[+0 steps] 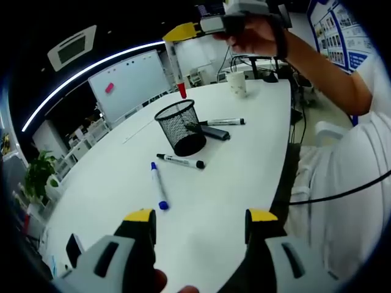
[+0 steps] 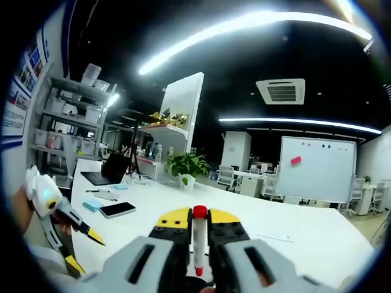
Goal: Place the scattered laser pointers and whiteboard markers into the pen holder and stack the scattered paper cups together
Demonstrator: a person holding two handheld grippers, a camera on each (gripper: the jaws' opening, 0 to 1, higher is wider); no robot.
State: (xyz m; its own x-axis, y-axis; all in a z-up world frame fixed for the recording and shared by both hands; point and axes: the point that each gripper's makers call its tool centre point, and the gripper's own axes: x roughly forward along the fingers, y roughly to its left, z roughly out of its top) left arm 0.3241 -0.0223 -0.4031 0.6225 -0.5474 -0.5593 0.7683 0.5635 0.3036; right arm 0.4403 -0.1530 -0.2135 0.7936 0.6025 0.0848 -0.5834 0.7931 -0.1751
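Right gripper (image 2: 199, 229) pinches a red-capped marker (image 2: 199, 241), raised above the table (image 1: 244, 177).
Left gripper (image 1: 201, 223) spread, empty; pen holder (image 1: 180, 127) upright mid-table, ready for the drop; two markers alongside.

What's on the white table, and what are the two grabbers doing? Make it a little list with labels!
Table: white table
Pen holder: black mesh pen holder, upright, mid-table
Blue marker: blue whiteboard marker, lying flat in front of the holder
Black markers: black-capped marker near the holder's base; second marker beyond it
Dark object: laser pointer beside the holder, probably
Cup: paper cup at the far edge
Left gripper: left gripper, open, holding nothing
Right gripper: right gripper, shut on red-capped marker, raised above the table
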